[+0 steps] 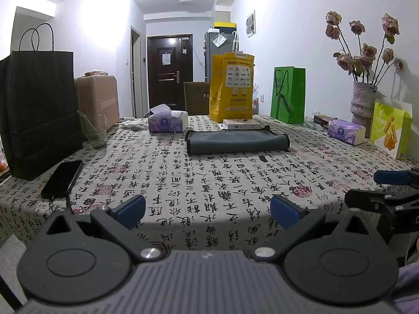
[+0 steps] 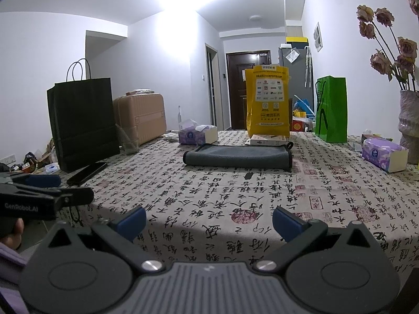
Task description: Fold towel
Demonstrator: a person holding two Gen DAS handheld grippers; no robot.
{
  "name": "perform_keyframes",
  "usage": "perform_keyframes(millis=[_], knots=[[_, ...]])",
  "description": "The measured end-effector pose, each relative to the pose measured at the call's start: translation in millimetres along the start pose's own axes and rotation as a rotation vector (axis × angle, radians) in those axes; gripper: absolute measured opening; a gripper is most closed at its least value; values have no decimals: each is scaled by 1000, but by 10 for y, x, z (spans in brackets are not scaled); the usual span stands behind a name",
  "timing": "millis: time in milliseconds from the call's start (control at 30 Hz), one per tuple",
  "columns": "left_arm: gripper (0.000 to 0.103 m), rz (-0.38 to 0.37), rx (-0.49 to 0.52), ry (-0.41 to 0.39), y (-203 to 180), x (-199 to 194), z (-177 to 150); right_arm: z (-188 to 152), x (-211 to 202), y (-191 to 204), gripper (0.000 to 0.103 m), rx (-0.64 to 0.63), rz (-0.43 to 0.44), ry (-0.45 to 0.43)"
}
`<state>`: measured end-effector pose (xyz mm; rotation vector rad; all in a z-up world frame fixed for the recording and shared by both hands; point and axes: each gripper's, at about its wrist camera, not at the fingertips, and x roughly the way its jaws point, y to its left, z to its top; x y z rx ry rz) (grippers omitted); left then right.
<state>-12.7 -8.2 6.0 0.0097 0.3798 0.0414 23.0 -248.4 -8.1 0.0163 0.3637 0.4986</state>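
With both the left gripper [image 1: 207,210] and right gripper [image 2: 209,221] released and empty, well short of the grey towel [image 1: 237,141] lying folded just before the yellow bag [image 1: 231,87], a careless regrasp risked undoing its layers.

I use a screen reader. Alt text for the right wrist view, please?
A grey towel, already folded, lies mid-table on a calligraphy-print cloth, apart from the open right tool near the table's edge. Black bag, yellow bag and green bag stand behind.
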Motion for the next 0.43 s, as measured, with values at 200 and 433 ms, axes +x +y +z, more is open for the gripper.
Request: perform_keyframes(millis=[200, 433], knots=[[103, 1, 3, -3, -5, -7, 6, 1, 1, 0, 103, 0, 0, 0], [103, -10, 4, -18, 5, -21, 14, 1, 4, 0, 103, 2, 0, 0]])
